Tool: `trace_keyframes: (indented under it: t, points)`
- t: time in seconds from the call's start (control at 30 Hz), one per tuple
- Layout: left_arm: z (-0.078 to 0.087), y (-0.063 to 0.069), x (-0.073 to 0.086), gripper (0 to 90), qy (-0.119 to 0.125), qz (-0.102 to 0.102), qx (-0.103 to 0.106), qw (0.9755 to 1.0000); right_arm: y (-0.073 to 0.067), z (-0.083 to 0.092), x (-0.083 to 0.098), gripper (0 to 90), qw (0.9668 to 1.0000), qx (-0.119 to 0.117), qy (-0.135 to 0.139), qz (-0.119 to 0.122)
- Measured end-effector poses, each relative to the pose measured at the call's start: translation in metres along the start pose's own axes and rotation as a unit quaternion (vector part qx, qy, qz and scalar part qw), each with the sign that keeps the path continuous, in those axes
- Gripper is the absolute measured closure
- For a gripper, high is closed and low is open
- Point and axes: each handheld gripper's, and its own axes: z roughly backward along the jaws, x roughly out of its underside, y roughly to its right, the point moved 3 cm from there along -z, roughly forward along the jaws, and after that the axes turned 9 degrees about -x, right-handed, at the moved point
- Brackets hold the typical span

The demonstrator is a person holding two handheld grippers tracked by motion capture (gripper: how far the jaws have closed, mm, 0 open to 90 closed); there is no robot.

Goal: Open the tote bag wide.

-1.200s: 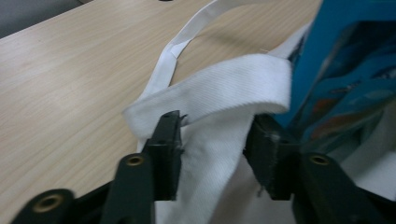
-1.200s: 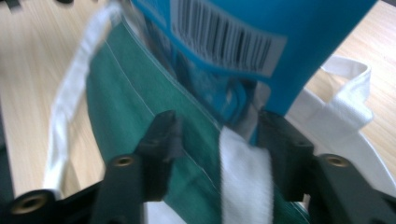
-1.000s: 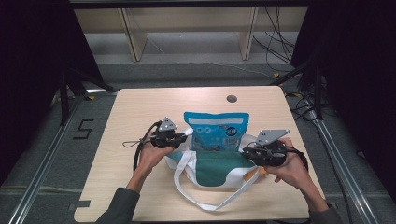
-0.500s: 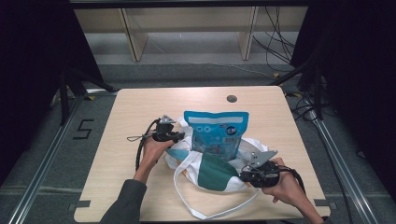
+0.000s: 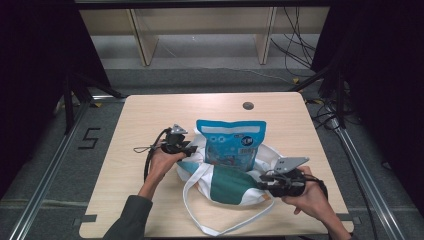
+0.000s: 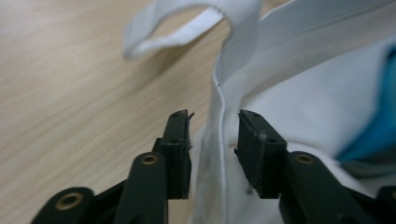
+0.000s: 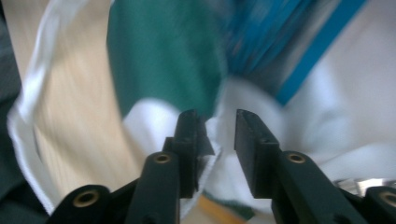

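A white and green cloth tote bag (image 5: 227,184) lies on the wooden table (image 5: 150,115), with a blue snack pouch (image 5: 231,142) standing in its mouth. My left gripper (image 5: 192,149) is at the bag's left rim. Its jaws have just been opening, and the white hem (image 6: 219,140) runs loose between its fingertips (image 6: 212,114). At the bag's right near corner, my right gripper (image 5: 262,181) has also just been opening. Its jaws (image 7: 217,114) stand apart, with white fabric (image 7: 210,158) by the left pad and the green panel (image 7: 163,56) beyond.
The bag's long white strap (image 5: 200,220) loops toward the table's front edge. A dark round grommet (image 5: 248,105) sits near the far edge. Shelving legs (image 5: 142,40) and cables (image 5: 295,45) stand on the floor beyond the table.
My right gripper has come down toward the front edge along the bag's right side. The left hand has stayed about where it was at the left rim.
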Motion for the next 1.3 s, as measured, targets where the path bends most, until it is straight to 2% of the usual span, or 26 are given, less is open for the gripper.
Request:
trace_keyframes:
  t: [0.1, 0.23, 0.3, 0.37, 0.4, 0.43, 0.47, 0.5, 0.53, 0.6, 0.63, 0.73, 0.77, 0.83, 0.87, 0.9, 0.93, 0.97, 1.0, 1.03, 1.1, 1.13, 1.17, 1.2, 1.23, 1.3]
  points:
    - [0.025, 0.007, -0.003, 54.8, 0.019, 0.006, 0.015, 0.9997, 0.006, 0.021, -0.017, 65.1, 0.9988, 0.023, 0.044, 0.001]
    - [0.051, 0.016, -0.004, 51.9, 0.032, 0.004, 0.034, 0.9989, 0.020, 0.037, -0.028, 61.9, 0.9961, 0.051, 0.071, -0.009]
    - [0.061, 0.020, -0.004, 49.6, 0.036, 0.006, 0.034, 0.9988, 0.027, 0.042, -0.030, 61.1, 0.9947, 0.056, 0.083, -0.022]
    - [0.069, 0.026, -0.004, 50.1, 0.049, 0.016, 0.054, 0.9972, 0.036, 0.044, -0.030, 60.1, 0.9926, 0.072, 0.090, -0.035]
    - [0.072, 0.032, -0.005, 50.5, 0.056, 0.017, 0.075, 0.9955, 0.043, 0.046, -0.030, 59.4, 0.9924, 0.078, 0.088, -0.035]
    - [0.073, 0.036, -0.005, 50.8, 0.055, 0.012, 0.089, 0.9944, 0.050, 0.046, -0.029, 58.4, 0.9906, 0.091, 0.092, -0.045]
    - [0.074, 0.042, -0.006, 50.7, 0.057, 0.009, 0.099, 0.9934, 0.053, 0.045, -0.028, 57.9, 0.9902, 0.091, 0.088, -0.059]
    - [0.074, 0.048, -0.007, 50.6, 0.057, 0.001, 0.111, 0.9922, 0.060, 0.044, -0.028, 57.8, 0.9901, 0.094, 0.088, -0.055]
    - [0.073, 0.053, -0.007, 50.4, 0.054, -0.005, 0.112, 0.9923, 0.064, 0.043, -0.027, 57.8, 0.9898, 0.095, 0.081, -0.068]
    - [0.070, 0.063, -0.006, 48.9, 0.049, -0.027, 0.123, 0.9909, 0.072, 0.040, -0.027, 57.3, 0.9893, 0.101, 0.080, -0.068]
    - [0.069, 0.065, -0.006, 48.0, 0.049, -0.032, 0.121, 0.9909, 0.076, 0.037, -0.027, 57.0, 0.9893, 0.101, 0.074, -0.075]
    - [0.061, 0.070, -0.002, 45.9, 0.036, -0.035, 0.128, 0.9905, 0.086, 0.032, -0.028, 56.3, 0.9898, 0.099, 0.074, -0.071]
    - [0.057, 0.070, -0.001, 43.7, 0.032, -0.040, 0.125, 0.9908, 0.086, 0.029, -0.028, 55.7, 0.9891, 0.096, 0.068, -0.088]
    - [0.050, 0.069, 0.003, 40.6, 0.022, -0.044, 0.124, 0.9911, 0.092, 0.023, -0.028, 55.4, 0.9918, 0.090, 0.052, -0.075]
    - [0.047, 0.069, 0.006, 40.4, 0.017, -0.039, 0.126, 0.9912, 0.094, 0.019, -0.029, 56.0, 0.9915, 0.092, 0.053, -0.076]
    - [0.045, 0.070, 0.007, 40.7, 0.017, -0.044, 0.126, 0.9909, 0.095, 0.014, -0.030, 59.9, 0.9925, 0.083, 0.045, -0.078]
    - [0.045, 0.071, 0.009, 42.6, 0.015, -0.058, 0.119, 0.9910, 0.095, 0.010, -0.030, 66.2, 0.9934, 0.078, 0.041, -0.074]
    - [0.045, 0.071, 0.009, 49.0, 0.015, -0.058, 0.119, 0.9910, 0.095, 0.010, -0.030, 66.2, 0.9934, 0.078, 0.041, -0.074]
    - [0.047, 0.072, 0.012, 56.8, 0.022, -0.090, 0.108, 0.9898, 0.095, 0.003, -0.031, 80.4, 0.9933, 0.086, 0.035, -0.069]
    - [0.048, 0.073, 0.013, 58.5, 0.017, -0.100, 0.103, 0.9895, 0.097, 0.003, -0.032, 83.2, 0.9933, 0.091, 0.029, -0.065]
    - [0.051, 0.072, 0.015, 65.1, 0.020, -0.120, 0.090, 0.9885, 0.102, 0.003, -0.034, 86.7, 0.9921, 0.105, 0.036, -0.060]
    - [0.053, 0.072, 0.017, 67.5, 0.019, -0.129, 0.091, 0.9872, 0.102, 0.002, -0.034, 87.7, 0.9914, 0.103, 0.031, -0.074]
    - [0.054, 0.073, 0.018, 69.6, 0.022, -0.128, 0.092, 0.9872, 0.106, 0.000, -0.034, 88.5, 0.9912, 0.111, 0.030, -0.066]
    - [0.055, 0.074, 0.020, 71.4, 0.022, -0.130, 0.094, 0.9867, 0.108, -0.002, -0.033, 88.8, 0.9894, 0.115, 0.023, -0.086]
    - [0.057, 0.075, 0.021, 74.4, 0.020, -0.138, 0.093, 0.9859, 0.113, -0.005, -0.032, 88.9, 0.9895, 0.118, 0.020, -0.080]
    - [0.059, 0.079, 0.027, 76.4, 0.016, -0.151, 0.101, 0.9833, 0.120, -0.012, -0.029, 89.0, 0.9879, 0.125, 0.015, -0.091]
